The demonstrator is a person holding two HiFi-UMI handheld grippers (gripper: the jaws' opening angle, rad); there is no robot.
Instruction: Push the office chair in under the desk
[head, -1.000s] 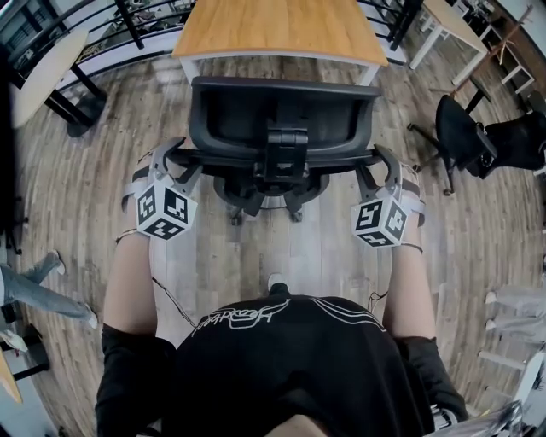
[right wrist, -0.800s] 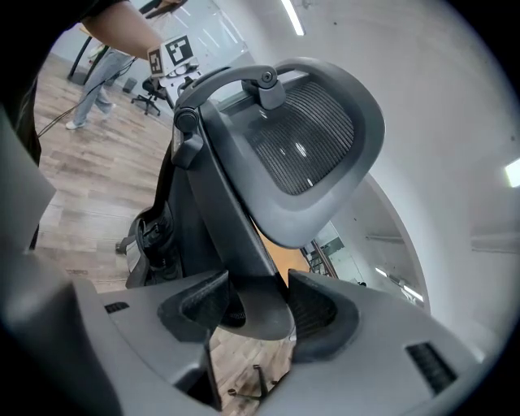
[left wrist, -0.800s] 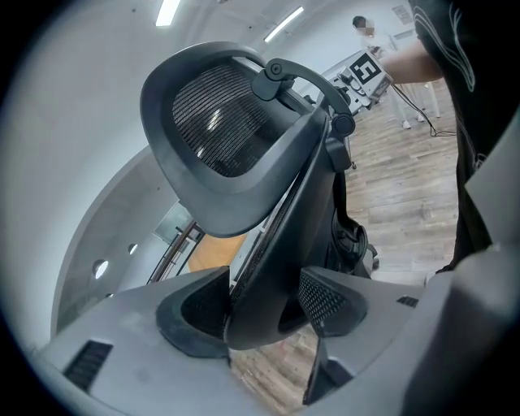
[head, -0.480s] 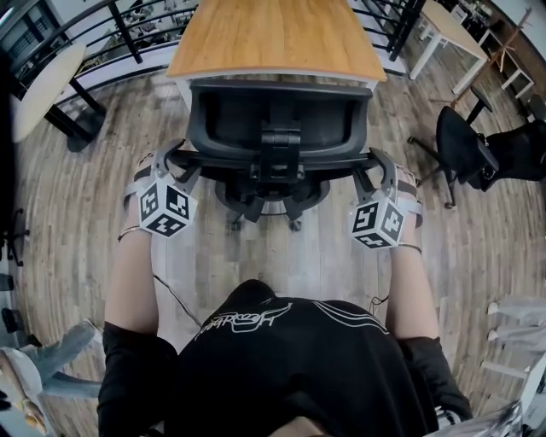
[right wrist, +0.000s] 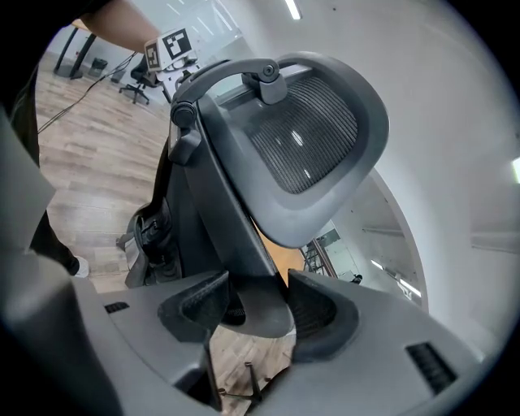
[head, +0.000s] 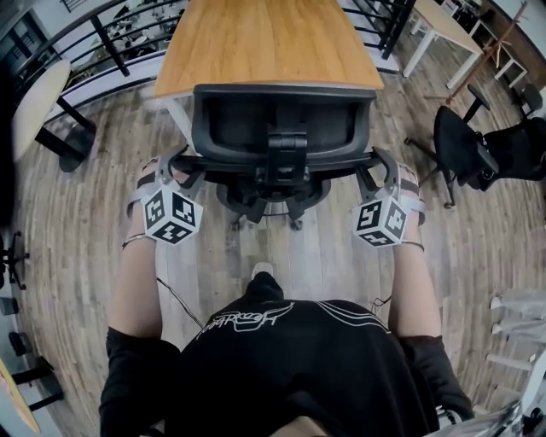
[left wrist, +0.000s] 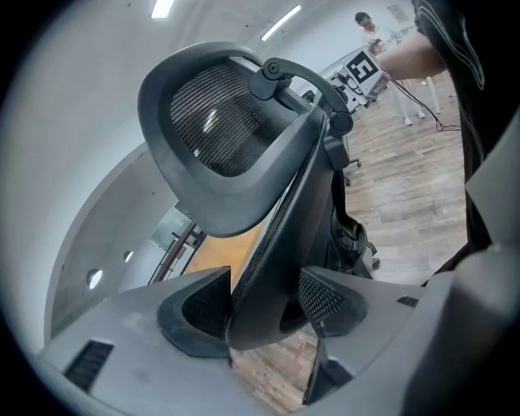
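While the left gripper (head: 177,164) and right gripper (head: 380,164) clamped the office chair (head: 281,128) by its backrest edges, uneven pushing could have skewed it against the desk (head: 269,43).

Open-plan office: light wooden-topped rectangular desk (head: 269,43) on white legs, black mesh-backed swivel office chair (head: 281,128), second black chair (head: 459,141) toward the floor's right edge, wood-plank floor (head: 85,222), ceiling strip lights (left wrist: 280,23)

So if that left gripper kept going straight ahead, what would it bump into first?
The black mesh office chair: its backrest's side edge already sits between the left gripper's jaws. Beyond it, probably the wooden-topped desk, though depth is unclear.
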